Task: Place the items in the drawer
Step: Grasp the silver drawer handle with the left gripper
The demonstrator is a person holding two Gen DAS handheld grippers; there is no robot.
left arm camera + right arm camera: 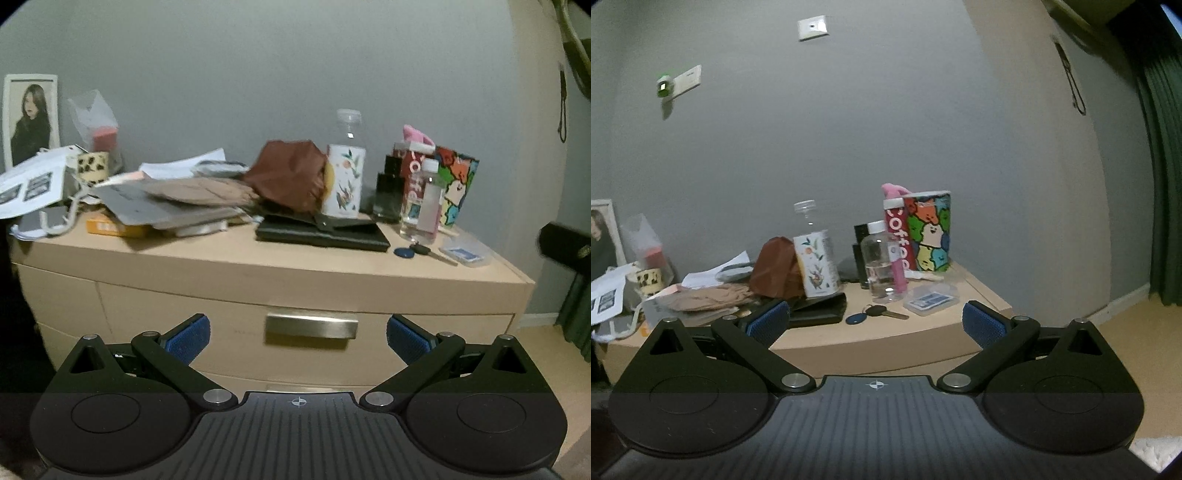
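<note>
Left gripper [298, 334] nearest the lens, blue pads wide apart, holding nothing, lined up on the metal drawer handle [311, 326] with a gap between them. Top drawer [207, 325] is closed.

Landmark = floral bottle [344, 181], standing upright on the dresser top [207, 254]. Left to right from it:
- Far left: framed photo [31, 119] leaning on the wall, loose printed sheets [31, 184] in front of it.
- Left: leopard-print tape roll [92, 167], then a messy pile of papers and beige fabric [192, 195], orange box [110, 228] under the pile's edge.
- Just left, touching: brown crumpled bag [290, 173].
- Under and in front: black flat case [325, 232]; the bottle appears to sit on its raised flap.
- Right: dark square bottle [388, 192], clear water bottle [424, 201], red "coffee" bottle behind them, colourful cartoon cup [458, 184] furthest right.
- Front right: blue key fob with key [417, 252], clear plastic card box [467, 252] near the dresser's right corner.

Right gripper [875, 324] also spread wide and empty, higher up, above the dresser's front edge. In its view the key fob [857, 318] and card box [931, 298] lie between the pads, well beyond them. Floral bottle [815, 264] up left of those, tilted in this view.
</note>
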